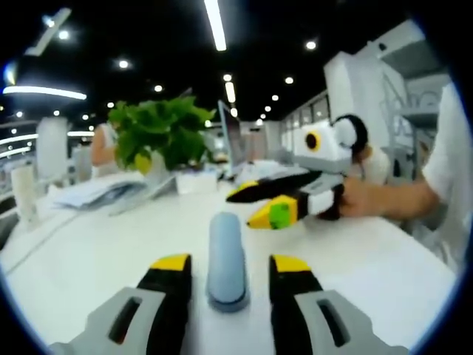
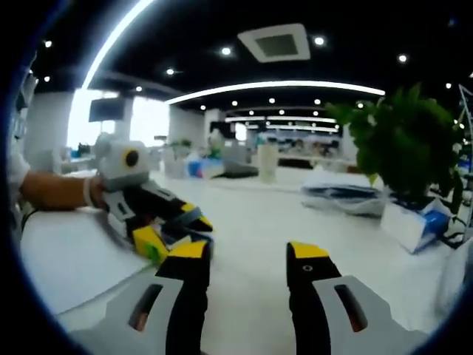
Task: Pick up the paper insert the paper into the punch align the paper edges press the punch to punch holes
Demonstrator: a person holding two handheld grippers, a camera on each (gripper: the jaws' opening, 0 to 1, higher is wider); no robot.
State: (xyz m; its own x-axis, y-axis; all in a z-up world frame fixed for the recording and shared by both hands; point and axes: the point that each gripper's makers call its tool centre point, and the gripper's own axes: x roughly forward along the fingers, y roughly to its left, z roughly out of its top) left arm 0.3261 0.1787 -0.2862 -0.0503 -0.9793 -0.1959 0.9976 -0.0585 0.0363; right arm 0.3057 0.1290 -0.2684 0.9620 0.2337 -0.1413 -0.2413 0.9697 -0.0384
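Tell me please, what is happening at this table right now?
A person holds a two-finger gripper in each hand over a white table. The left gripper is open, its fingers standing on either side of a grey-blue hole punch without clearly touching it. The right gripper is also open and holds nothing; in the left gripper view it hovers further back, beside the person's hand. A potted plant stands behind. I cannot see any paper in the punch, so punching seems not yet started.
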